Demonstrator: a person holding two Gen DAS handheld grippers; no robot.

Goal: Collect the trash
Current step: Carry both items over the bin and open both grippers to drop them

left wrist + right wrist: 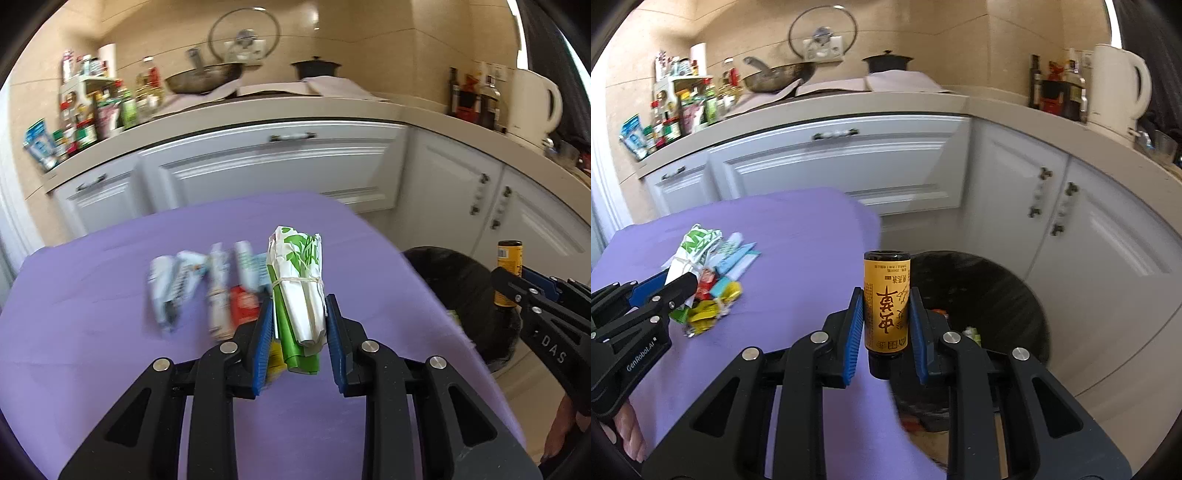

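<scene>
Trash in both claws: left claw point(299, 325) clamps the green-and-white paper bundle point(298, 291) above the purple worktop point(110, 369); right claw point(886, 325) pinches the small yellow-labelled bottle point(886, 306) near the black bin point(997, 295), ready for dumping.

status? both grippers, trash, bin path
Left gripper shut on green-and-white wrapper bundle. Right gripper shut on yellow bottle, upside down. Black bin open beside table; nothing blocking.
</scene>
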